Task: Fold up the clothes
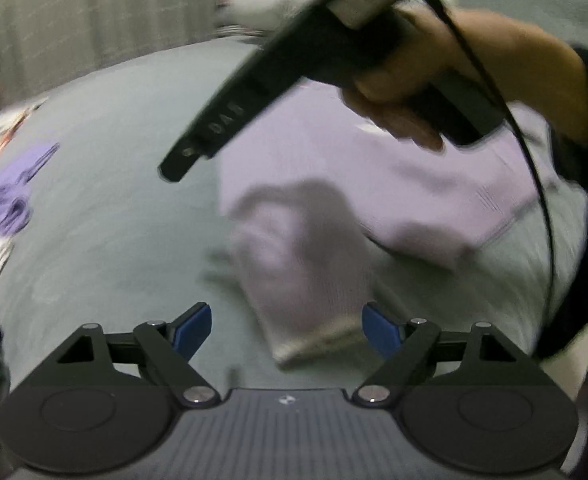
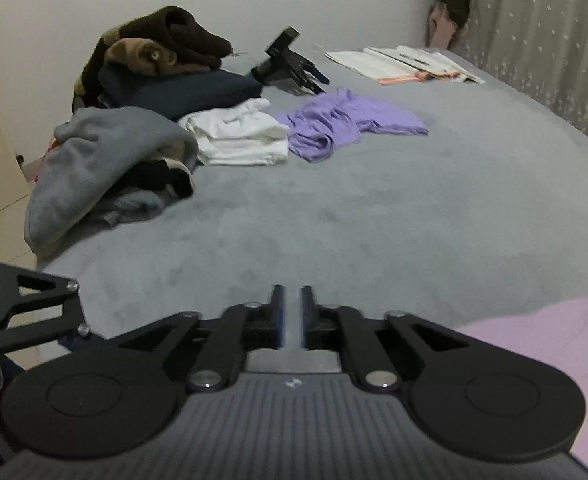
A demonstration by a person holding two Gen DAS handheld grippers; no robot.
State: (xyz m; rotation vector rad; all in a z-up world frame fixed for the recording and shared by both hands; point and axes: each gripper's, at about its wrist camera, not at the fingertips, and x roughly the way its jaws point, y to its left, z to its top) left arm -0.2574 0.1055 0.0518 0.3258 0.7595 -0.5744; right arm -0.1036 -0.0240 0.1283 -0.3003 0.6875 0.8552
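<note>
The pale lilac knit garment (image 1: 373,184) lies crumpled on the grey bed (image 1: 126,208), its sleeve cuff just ahead of my left gripper (image 1: 287,330), jaws wide apart and empty. My right gripper (image 2: 292,316) is nearly closed, gripping nothing, I think. I'd pinch the cuff squarely, then draw it flat.

Left wrist view motion-blurred; pink garment (image 1: 373,200) folds unclear. Right wrist view cuts pink garment at corner.
</note>
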